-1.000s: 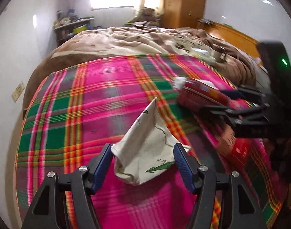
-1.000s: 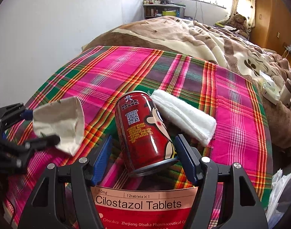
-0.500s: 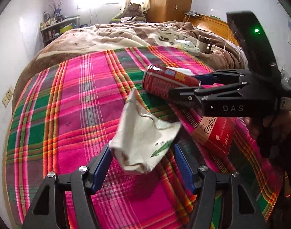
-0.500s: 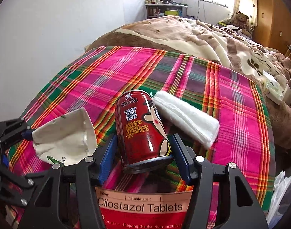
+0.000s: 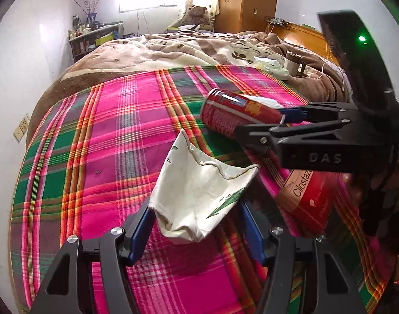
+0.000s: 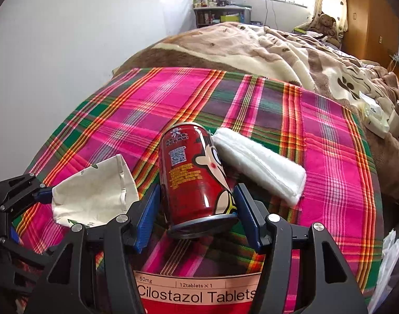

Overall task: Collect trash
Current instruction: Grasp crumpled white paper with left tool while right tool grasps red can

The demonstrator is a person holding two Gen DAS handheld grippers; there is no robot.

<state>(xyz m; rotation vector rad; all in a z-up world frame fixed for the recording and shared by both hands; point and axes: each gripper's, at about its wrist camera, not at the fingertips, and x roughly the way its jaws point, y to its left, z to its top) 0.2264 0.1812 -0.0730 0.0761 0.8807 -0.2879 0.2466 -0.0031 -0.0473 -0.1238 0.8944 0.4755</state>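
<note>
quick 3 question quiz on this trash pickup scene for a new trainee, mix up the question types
1. True or false: the red can stands upright on the plaid blanket.
2. Multiple choice: what sits between the left tongs? A) white folded pad B) crumpled paper cup C) tablet box
3. Fill in: the box under the right tongs reads "Cilostazol ____".

Key:
1. False. It lies on its side, between the right tongs' fingers.
2. B. The crumpled paper cup is pinched there; the white folded pad lies beside the can.
3. Tablets.
</note>
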